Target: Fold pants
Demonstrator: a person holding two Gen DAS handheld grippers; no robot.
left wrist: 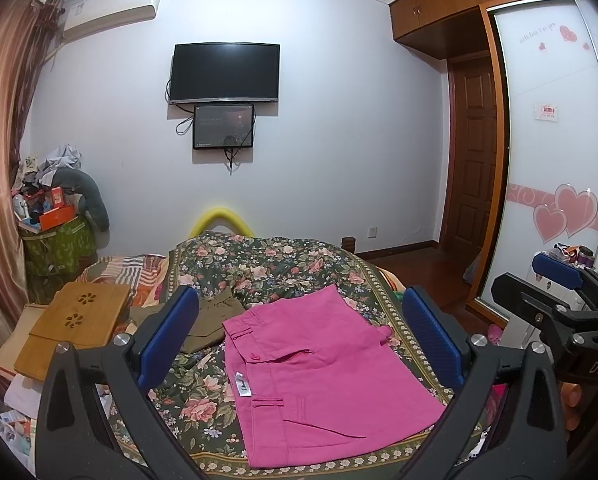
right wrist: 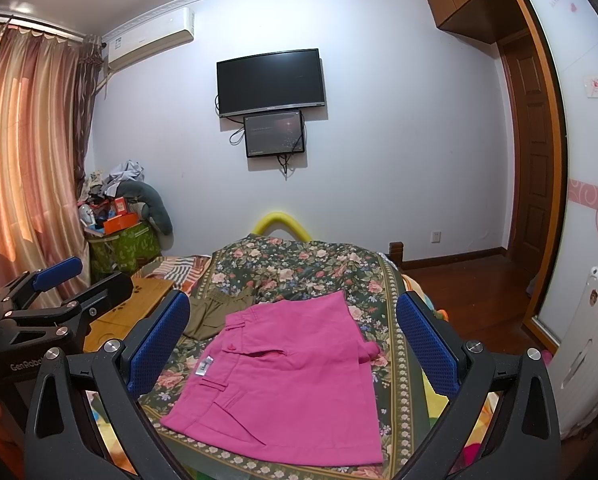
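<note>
Count by kind: one pink pants [left wrist: 323, 380], folded; one olive garment [left wrist: 213, 320]; one floral bedspread [left wrist: 267, 264]; one wooden tray [left wrist: 75, 324]; two wall screens, large [left wrist: 225, 73] and small [left wrist: 223, 126]; one air conditioner [left wrist: 111, 10]; two claws, left [left wrist: 299, 340] and right [right wrist: 293, 344].

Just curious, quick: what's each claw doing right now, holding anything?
Left claw: open, holding nothing.
Right claw: open, holding nothing.

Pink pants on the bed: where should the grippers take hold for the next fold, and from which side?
The pink pants lie flat, already folded, waistband toward the olive garment. Probably best: the left gripper pinches the near waistband corner by the white label, the right gripper the near hem corner, both from the near edge, where thin edges are exposed on the floral bedspread.
</note>
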